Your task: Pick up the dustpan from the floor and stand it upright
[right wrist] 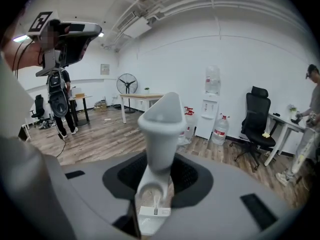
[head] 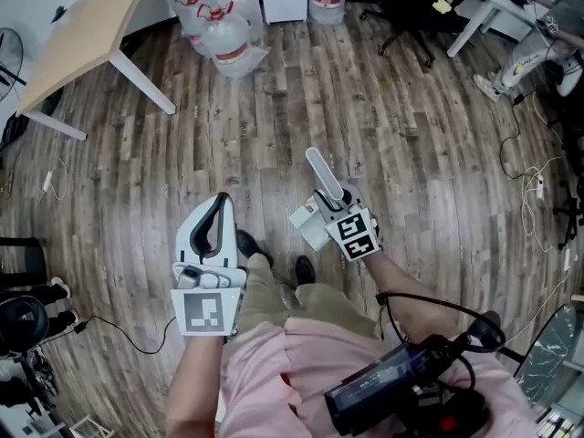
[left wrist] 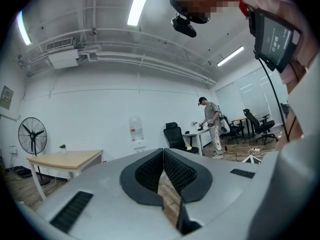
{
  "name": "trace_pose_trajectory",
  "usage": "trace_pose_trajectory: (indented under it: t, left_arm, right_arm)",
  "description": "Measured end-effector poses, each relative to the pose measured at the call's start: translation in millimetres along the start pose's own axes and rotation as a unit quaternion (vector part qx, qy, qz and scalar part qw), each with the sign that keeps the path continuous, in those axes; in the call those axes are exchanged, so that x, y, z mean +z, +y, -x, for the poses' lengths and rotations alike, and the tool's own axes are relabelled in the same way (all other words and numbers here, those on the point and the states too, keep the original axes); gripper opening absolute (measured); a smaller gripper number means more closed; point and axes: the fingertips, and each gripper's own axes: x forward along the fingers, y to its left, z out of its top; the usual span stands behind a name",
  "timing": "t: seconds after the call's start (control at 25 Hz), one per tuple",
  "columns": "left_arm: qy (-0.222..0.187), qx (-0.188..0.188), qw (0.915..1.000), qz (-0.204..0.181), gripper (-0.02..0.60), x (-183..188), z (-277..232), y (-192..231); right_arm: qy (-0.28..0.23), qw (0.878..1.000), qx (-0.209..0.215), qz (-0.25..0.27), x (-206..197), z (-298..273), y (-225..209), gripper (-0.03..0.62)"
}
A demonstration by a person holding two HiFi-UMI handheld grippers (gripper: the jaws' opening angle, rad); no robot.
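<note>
The white dustpan is held off the wooden floor. Its long handle [head: 323, 173] sticks forward out of my right gripper [head: 334, 204], which is shut on it. In the right gripper view the handle [right wrist: 162, 126] rises between the dark pads, and the dustpan's lower part [right wrist: 149, 219] shows below the right gripper [right wrist: 159, 176]. My left gripper [head: 215, 230] hangs beside it to the left, shut with nothing in it. In the left gripper view the left gripper [left wrist: 163, 170] has its pads pressed together.
A light wooden table [head: 87, 35] stands at the back left, with large water bottles [head: 224, 27] beside it. A black office chair [head: 412, 5] and a desk are at the back right. Cables [head: 532, 190] trail on the floor at the right. Another person [left wrist: 212, 126] stands far off.
</note>
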Motion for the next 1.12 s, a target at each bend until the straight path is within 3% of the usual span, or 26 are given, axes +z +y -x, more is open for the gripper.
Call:
trace_pose_trajectory:
  t: [0.28, 0.44, 0.68, 0.84, 1.0, 1.12]
  left_arm:
    - [0.000, -0.007, 0.9999, -0.008, 0.014, 8, -1, -14]
    - [-0.009, -0.006, 0.9999, -0.004, 0.014, 17, -3, -15]
    - [-0.053, 0.008, 0.9985, -0.012, 0.012, 53, -8, 0]
    - [-0.095, 0.016, 0.9953, -0.001, 0.014, 92, -12, 7]
    - [-0.110, 0.037, 0.9933, -0.001, 0.014, 115, -16, 10]
    - [-0.123, 0.037, 0.9917, -0.007, 0.014, 132, -22, 5]
  right_arm:
    - [-0.004, 1.000, 0.001, -0.003, -2, 13, 1, 0.155]
    - [-0.015, 1.000, 0.007, 0.008, 8, 24, 3, 0.237]
    - [-0.056, 0.998, -0.007, -0.007, 45, 63, -4, 0.252]
    - [-0.104, 0.995, -0.008, 0.000, 94, 95, -2, 0.250]
    - [-0.185, 0.983, -0.013, 0.017, 175, 117, -1, 0.188]
    - [-0.225, 0.974, -0.033, 0.021, 228, 125, -6, 0.078]
